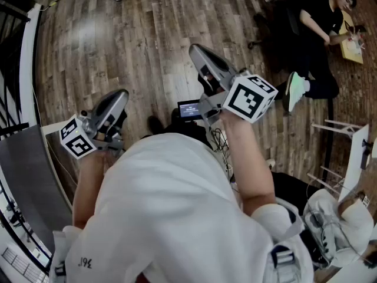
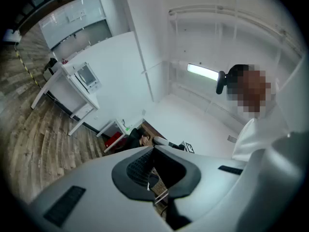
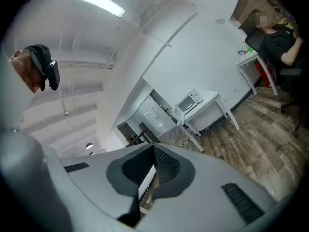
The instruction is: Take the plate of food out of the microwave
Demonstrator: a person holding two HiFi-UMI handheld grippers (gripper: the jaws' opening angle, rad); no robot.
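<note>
You are standing over the wooden floor (image 1: 147, 34) with both grippers raised in front of your white shirt (image 1: 177, 205), and neither one carries anything. Your left gripper (image 1: 122, 94) has its jaws closed against each other with nothing between them. Your right gripper (image 1: 195, 50) is the same, with its jaws pressed together and empty (each gripper's own view shows the dark pads meeting at the tips).

The microwave (image 3: 189, 101) is well away from you, across the room. It stands on a white counter (image 3: 211, 100) against the white wall, and its front faces the room. The plate of food cannot be made out from this distance, so you cannot tell from here how it sits inside.

Between your two grippers, low in the head view, a small lit screen (image 1: 189, 108) shows just above your shirt. Off to your right, a person in dark clothes (image 1: 318, 34) sits at a desk, well apart from you.
</note>
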